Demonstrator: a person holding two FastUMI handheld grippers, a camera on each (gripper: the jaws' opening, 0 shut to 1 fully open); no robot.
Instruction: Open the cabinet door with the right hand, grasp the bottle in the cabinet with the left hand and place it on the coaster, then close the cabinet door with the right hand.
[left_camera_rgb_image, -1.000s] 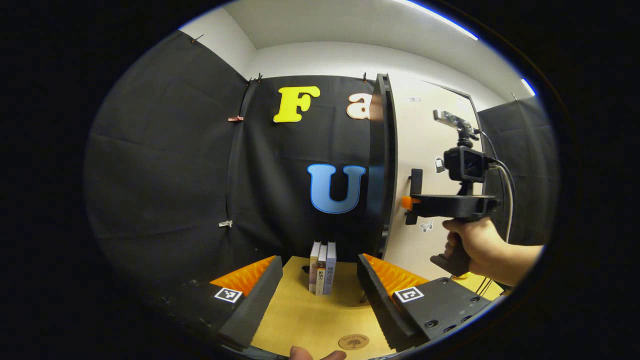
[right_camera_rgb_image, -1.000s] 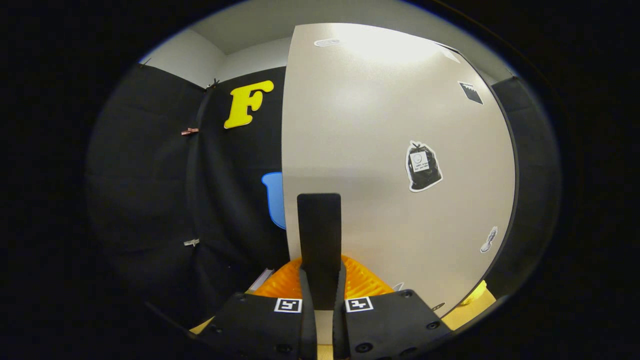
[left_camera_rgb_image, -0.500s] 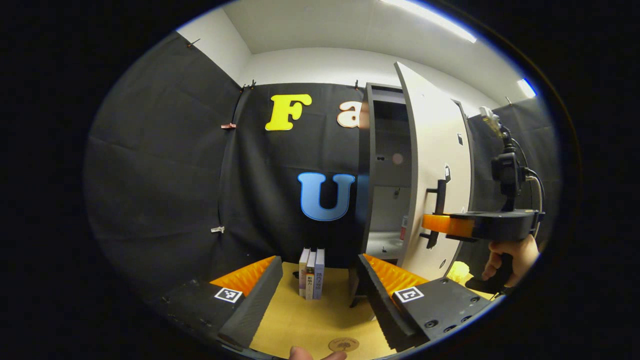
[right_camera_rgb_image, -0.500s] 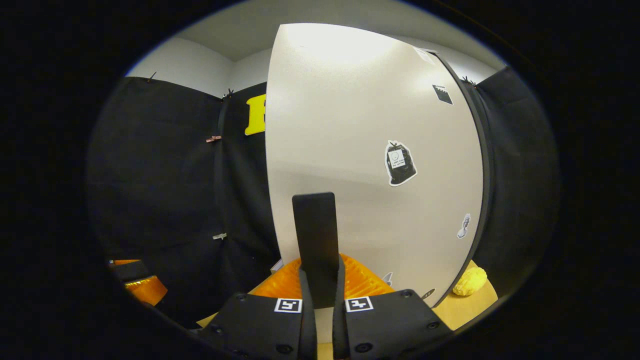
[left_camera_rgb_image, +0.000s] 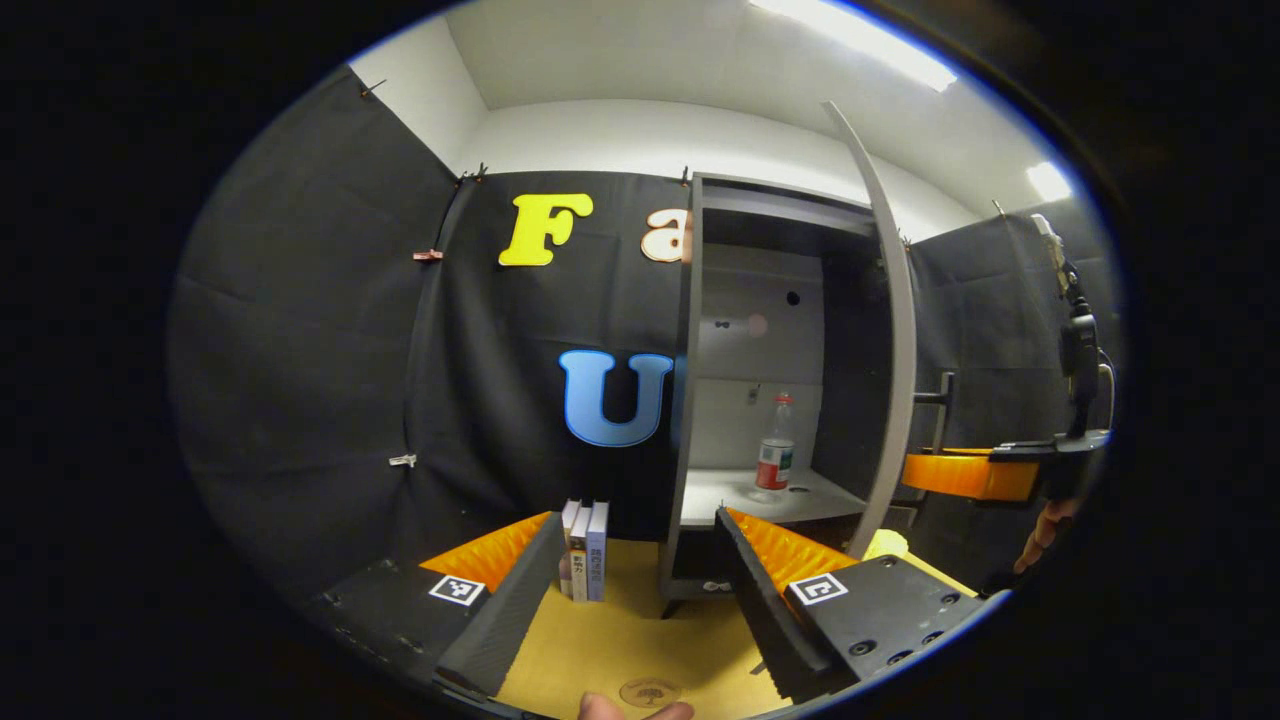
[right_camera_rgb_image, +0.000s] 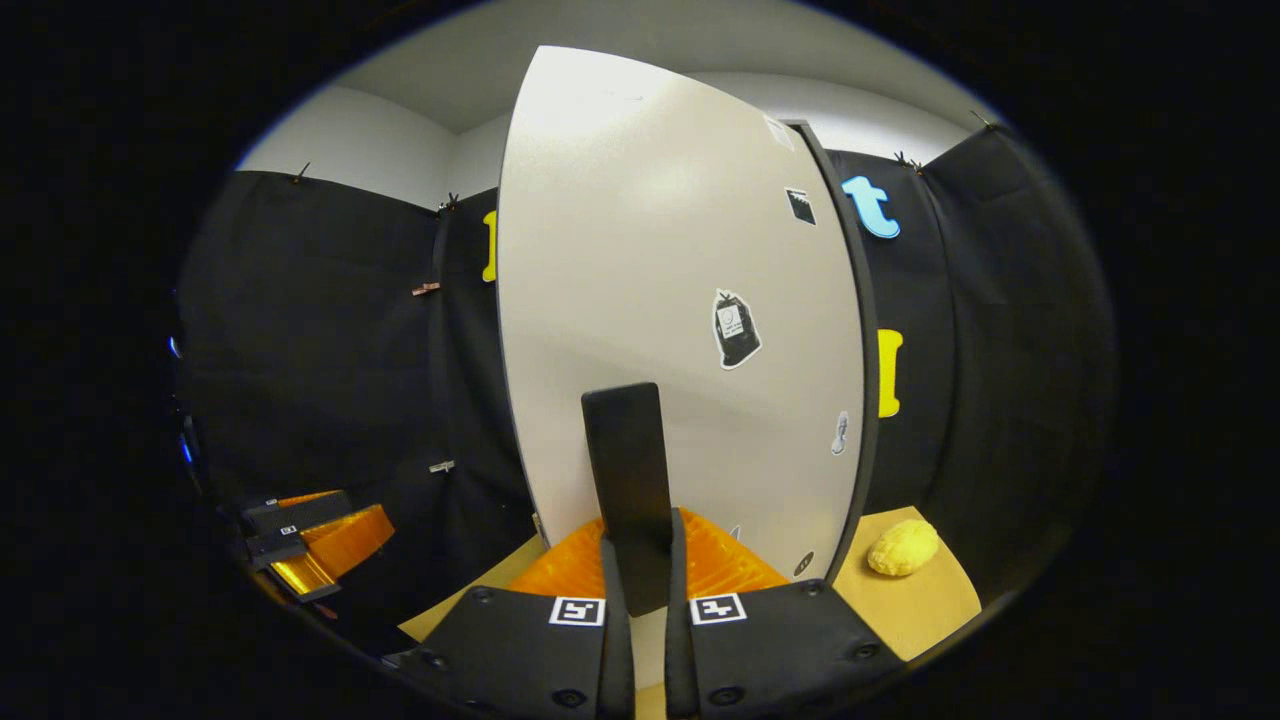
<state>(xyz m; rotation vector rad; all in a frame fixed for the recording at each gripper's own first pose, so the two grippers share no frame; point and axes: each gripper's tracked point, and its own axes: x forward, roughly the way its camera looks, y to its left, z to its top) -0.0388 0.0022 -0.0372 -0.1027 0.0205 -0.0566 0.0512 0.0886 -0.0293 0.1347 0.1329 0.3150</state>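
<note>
Left gripper view: left tongs (left_camera_rgb_image: 632, 575) are held apart above the counter (left_camera_rgb_image: 610, 640); the bottle (left_camera_rgb_image: 774, 456) is seen upright on the open cabinet (left_camera_rgb_image: 760, 300) shelf; the coaster (left_camera_rgb_image: 650, 691) lies below.
Right gripper view: right tongs (right_camera_rgb_image: 640, 560) are clamped on the door handle (right_camera_rgb_image: 628, 470) of the cabinet door (right_camera_rgb_image: 650, 300).

Nothing here can be read: the print on the book spines (left_camera_rgb_image: 585, 562), the bottle's red label (left_camera_rgb_image: 773, 467) and the door stickers (right_camera_rgb_image: 735, 328) is too small and blurred.
</note>
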